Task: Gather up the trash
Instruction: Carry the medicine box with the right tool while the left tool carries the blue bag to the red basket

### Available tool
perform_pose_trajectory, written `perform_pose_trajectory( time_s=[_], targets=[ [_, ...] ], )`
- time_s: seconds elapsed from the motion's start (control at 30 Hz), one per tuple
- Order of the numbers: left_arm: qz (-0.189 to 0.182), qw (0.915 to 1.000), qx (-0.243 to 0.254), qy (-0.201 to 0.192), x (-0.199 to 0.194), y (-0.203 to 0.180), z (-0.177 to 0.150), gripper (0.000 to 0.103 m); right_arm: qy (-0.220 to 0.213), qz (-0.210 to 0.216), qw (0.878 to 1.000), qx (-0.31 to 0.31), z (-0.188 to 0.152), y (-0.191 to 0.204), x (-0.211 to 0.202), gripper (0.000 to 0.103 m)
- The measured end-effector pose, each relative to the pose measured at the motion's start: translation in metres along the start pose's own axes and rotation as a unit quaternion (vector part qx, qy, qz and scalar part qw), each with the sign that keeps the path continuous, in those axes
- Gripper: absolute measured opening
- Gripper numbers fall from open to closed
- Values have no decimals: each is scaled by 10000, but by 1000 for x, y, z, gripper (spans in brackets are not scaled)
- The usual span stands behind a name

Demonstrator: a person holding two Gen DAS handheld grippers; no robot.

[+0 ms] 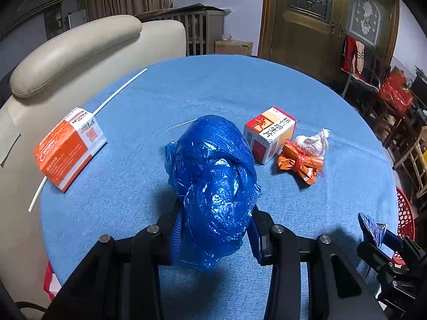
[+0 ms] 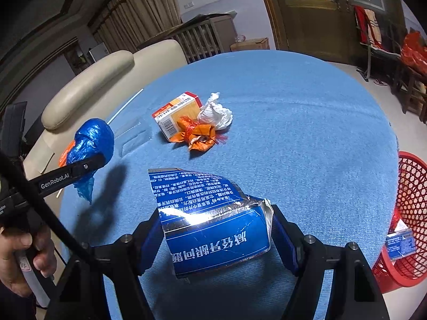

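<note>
— Jaws? Left gripper (image 1: 216, 229) is clamped on the blue plastic bag (image 1: 213, 176); right gripper (image 2: 217, 236) pinches the flattened blue carton (image 2: 210, 221), both above the table (image 2: 307, 146).

— Basket?

— Red basket (image 2: 411, 213), seen fully only from the right wrist, holds a blue packet (image 2: 400, 242). Only the left wrist shows the orange box (image 1: 69, 146).

We hold both grippers tilted down. Left gripper (image 1: 216, 229) clamped tight on blue bag (image 1: 213, 176); right gripper (image 2: 217, 236), at its 3 o'clock, grips flattened blue box (image 2: 210, 221).
</note>
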State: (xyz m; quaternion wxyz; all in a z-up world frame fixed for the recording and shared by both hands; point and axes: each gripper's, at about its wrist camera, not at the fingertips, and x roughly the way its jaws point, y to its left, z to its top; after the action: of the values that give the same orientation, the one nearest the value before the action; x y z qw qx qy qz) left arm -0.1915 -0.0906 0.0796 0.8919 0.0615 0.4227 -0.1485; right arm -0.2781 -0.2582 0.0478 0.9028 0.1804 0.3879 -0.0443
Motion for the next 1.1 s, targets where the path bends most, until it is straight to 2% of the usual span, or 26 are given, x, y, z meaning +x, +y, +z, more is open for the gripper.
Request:
perform_pose_trajectory(
  time_s=[0.47,1.1],
  targets=[
    [-116,9998,129,-24,-5,-9,-5,44,-81,-99,9997,206,-4,-20,-11,76],
    [-379,9964,759,52,-8,-80,-12,44,-525,-324,9945,847,-11,-84,-53,77]
  ],
)
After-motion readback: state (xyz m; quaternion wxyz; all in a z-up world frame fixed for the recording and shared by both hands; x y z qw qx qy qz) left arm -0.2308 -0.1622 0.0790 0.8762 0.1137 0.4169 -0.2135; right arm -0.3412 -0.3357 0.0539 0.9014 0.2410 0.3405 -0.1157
